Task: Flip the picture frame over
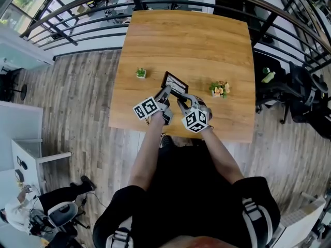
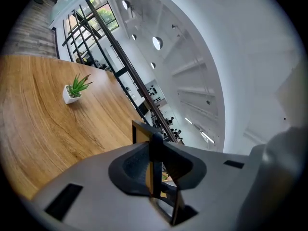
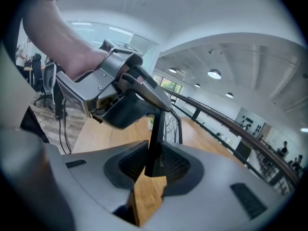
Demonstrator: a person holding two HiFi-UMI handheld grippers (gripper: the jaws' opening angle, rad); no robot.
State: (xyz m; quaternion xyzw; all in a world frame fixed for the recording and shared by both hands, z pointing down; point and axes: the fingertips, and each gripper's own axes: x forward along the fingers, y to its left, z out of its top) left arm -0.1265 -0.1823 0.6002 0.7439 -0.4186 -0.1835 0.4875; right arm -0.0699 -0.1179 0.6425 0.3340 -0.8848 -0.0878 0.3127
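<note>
While both grippers meet over the table's (image 1: 186, 40) near edge, the frame (image 1: 174, 81) stands tilted between their tips. The left gripper (image 2: 155, 146) pinches the frame's thin edge, one pad on each face, and a corner of the frame rises past its fingertips. The right gripper (image 3: 154, 153) is clamped the same way on a dark edge that runs up between its pads, with the left gripper just beyond them. A plant (image 2: 74, 91) sits well beyond the left jaws, to their left. Flowers (image 1: 220, 89) lie off to the right of the right jaws.
</note>
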